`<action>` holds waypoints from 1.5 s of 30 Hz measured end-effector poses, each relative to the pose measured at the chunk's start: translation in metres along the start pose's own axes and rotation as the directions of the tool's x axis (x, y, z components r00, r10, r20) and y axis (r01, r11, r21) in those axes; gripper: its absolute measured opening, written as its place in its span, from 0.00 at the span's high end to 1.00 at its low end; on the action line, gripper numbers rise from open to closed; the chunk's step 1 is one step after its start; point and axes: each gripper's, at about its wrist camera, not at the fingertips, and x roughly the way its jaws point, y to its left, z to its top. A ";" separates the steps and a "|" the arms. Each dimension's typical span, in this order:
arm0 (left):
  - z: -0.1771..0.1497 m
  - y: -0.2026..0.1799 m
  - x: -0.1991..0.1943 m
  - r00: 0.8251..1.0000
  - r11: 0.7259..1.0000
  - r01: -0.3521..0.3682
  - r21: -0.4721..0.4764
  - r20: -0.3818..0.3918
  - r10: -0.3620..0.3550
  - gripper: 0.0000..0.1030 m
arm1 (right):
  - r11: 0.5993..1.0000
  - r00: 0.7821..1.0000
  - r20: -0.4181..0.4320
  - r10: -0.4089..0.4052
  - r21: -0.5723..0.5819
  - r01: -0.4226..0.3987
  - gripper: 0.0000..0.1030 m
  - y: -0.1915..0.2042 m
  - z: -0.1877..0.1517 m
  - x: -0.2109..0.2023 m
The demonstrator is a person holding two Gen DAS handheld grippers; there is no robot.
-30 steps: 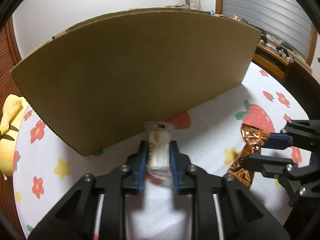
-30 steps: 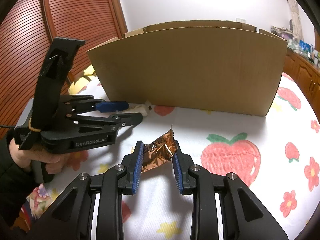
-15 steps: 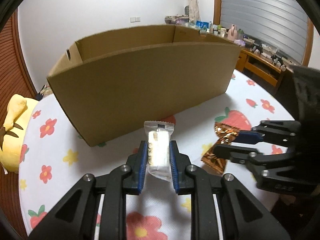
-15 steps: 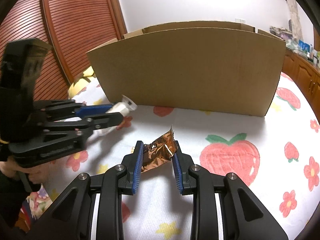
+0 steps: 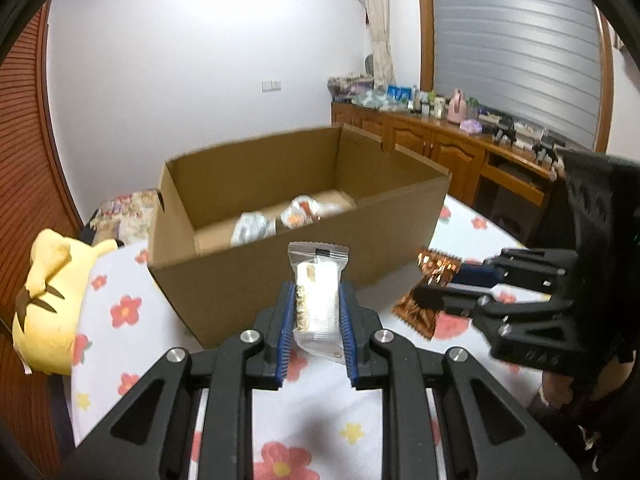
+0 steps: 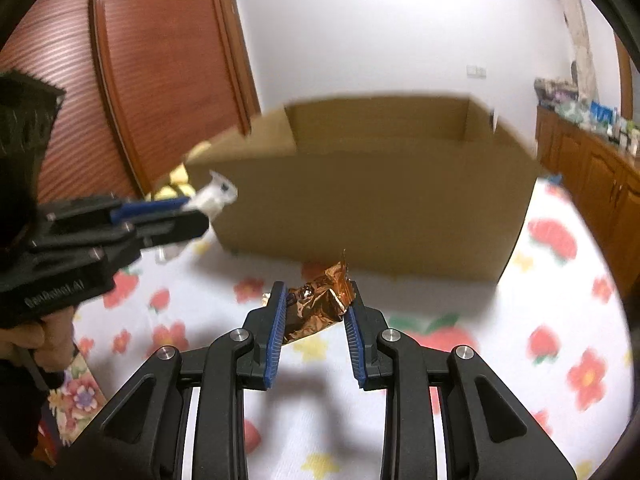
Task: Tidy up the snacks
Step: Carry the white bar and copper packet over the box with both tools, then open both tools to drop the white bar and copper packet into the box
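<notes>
Now both snacks are up in front of the box

Now the left gripper (image 5: 316, 320) pinches a white wrapped snack (image 5: 317, 300) between its blue pads, upright, above the flowered desk (image 5: 120, 308). Beside it, the right gripper (image 6: 316, 312) is clamped on a crumpled copper foil snack (image 6: 316, 308). Both are near the front wall of the open cardboard box (image 5: 280, 280). Inside the box lie two light packets (image 5: 276, 220). A yellow plush toy (image 5: 48, 300) sits at the desk's left edge.

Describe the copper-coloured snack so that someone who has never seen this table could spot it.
Find the big open cardboard box on the flowered tablecloth. Just in front of it, the right gripper holds a crinkled copper foil packet. The neighbouring held snack is white.
</notes>
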 end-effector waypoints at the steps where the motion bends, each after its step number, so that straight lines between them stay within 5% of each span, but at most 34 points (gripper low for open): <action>1: 0.006 0.001 -0.001 1.000 1.000 -0.001 0.000 0.011 0.001 0.81 | 1.000 1.000 0.016 -0.003 -0.010 0.003 0.74 0.000 0.007 -0.004; 16: 0.064 0.029 0.046 0.998 0.998 -0.052 -0.021 0.030 0.053 0.81 | 0.996 0.995 0.100 0.012 -0.088 -0.003 0.74 -0.020 0.084 0.002; 30: 0.080 0.042 0.098 0.993 0.993 -0.109 -0.042 -0.044 0.107 0.78 | 0.995 1.000 0.014 -0.002 -0.103 0.004 0.74 -0.044 0.104 0.063; 45: 0.083 0.046 0.108 0.990 0.988 -0.140 -0.070 -0.022 0.139 0.71 | 0.994 0.998 -0.022 -0.053 -0.095 0.050 0.73 -0.055 0.108 0.088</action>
